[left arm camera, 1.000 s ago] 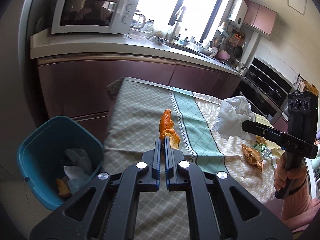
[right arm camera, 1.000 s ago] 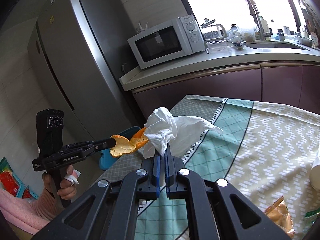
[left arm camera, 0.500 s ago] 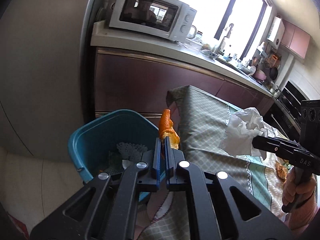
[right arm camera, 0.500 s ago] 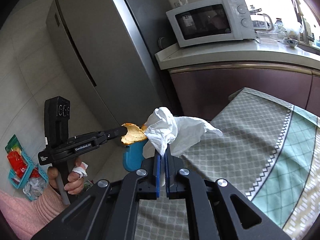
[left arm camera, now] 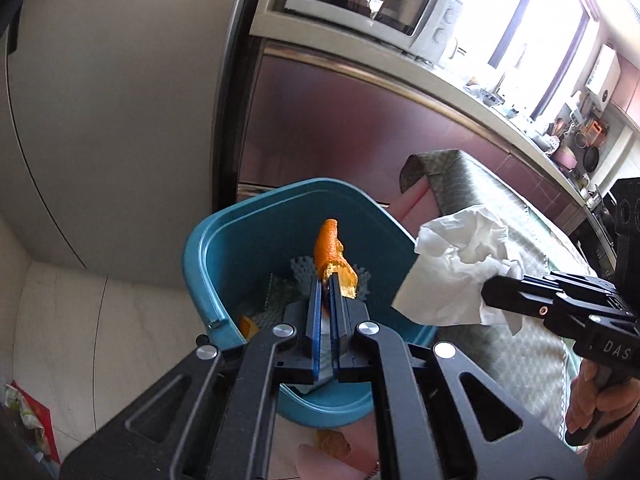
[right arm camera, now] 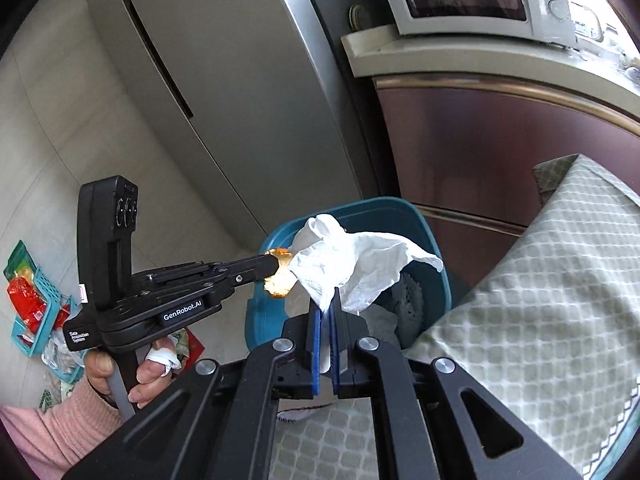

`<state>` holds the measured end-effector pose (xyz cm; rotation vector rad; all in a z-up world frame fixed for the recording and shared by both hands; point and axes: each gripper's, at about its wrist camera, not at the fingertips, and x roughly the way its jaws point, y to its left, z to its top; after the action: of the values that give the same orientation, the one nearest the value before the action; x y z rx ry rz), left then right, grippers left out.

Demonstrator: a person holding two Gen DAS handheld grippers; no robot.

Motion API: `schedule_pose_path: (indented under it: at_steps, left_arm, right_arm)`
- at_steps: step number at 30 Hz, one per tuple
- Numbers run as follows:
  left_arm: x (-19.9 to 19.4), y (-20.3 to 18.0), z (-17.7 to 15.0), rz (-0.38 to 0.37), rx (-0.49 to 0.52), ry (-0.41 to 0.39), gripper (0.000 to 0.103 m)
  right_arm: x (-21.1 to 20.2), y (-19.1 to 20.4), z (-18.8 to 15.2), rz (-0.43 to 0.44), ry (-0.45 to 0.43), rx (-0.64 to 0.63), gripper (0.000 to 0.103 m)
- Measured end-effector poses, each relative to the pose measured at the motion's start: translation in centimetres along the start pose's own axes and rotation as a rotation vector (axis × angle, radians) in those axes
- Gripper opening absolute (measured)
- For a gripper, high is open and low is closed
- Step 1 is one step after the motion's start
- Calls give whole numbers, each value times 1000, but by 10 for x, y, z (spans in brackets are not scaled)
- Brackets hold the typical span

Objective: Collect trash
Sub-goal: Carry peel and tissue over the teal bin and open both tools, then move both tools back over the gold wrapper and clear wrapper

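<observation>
My left gripper is shut on an orange peel and holds it over the open blue trash bin. My right gripper is shut on a crumpled white tissue and holds it above the bin's near side. In the right wrist view the left gripper and its peel sit just left of the tissue. In the left wrist view the right gripper holds the tissue at the bin's right rim. The bin holds netting, paper and peel scraps.
The table with its checked cloth stands right of the bin. A fridge and maroon cabinets with a microwave stand behind. Baskets and packets lie on the floor at left. A scrap lies by the bin.
Both grippers have swung left off the table to above the bin, each still holding its piece of trash.
</observation>
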<state>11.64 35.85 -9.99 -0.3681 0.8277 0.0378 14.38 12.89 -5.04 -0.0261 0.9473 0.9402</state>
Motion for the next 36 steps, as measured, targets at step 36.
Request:
schedule_pose_path:
  at_steps: [36]
  left_arm:
    - [-23,-189,-35,-363,317,-19,30]
  right_arm:
    - [-203,-62,-118,-146,-261,186,23]
